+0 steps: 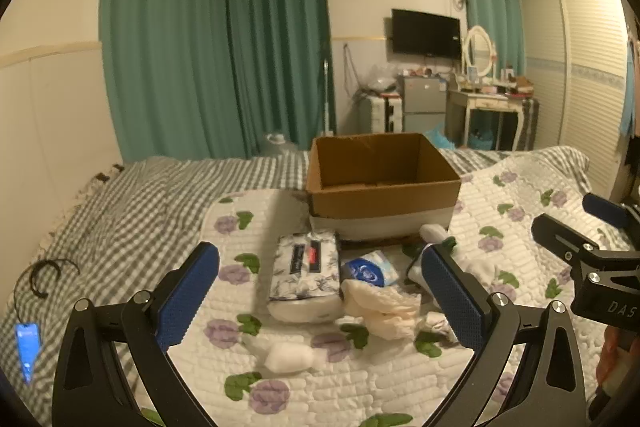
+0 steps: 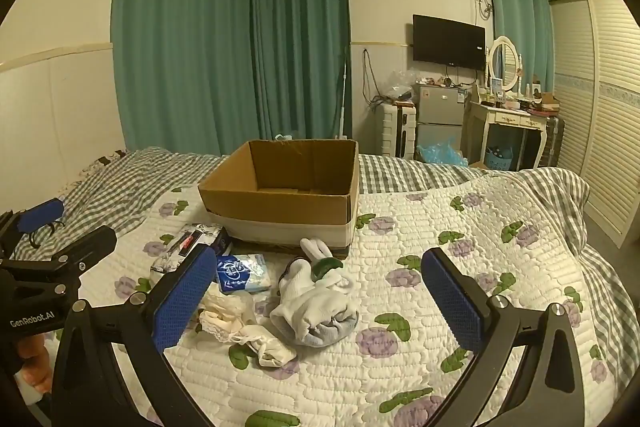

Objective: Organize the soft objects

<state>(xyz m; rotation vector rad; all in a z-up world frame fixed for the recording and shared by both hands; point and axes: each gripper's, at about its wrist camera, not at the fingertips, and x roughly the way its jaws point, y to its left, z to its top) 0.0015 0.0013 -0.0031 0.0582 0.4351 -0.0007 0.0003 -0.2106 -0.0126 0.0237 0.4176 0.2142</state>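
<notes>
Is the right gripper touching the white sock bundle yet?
Apart. The right wrist view shows the right gripper open above the quilt, with the sock bundle lying between and beyond its fingers, clear bedding on both sides.

Two wrist fisheye views looking along the gripper fingers across a bed.

Both are facing the cardboard box (image 1: pixel 382 183) on the floral quilt (image 1: pixel 520 227) — the left view is sitting further left, the right view further right. Each is catching the other gripper at its edge, and both are sharing the box, quilt and curtains (image 2: pixel 224 39).
</notes>
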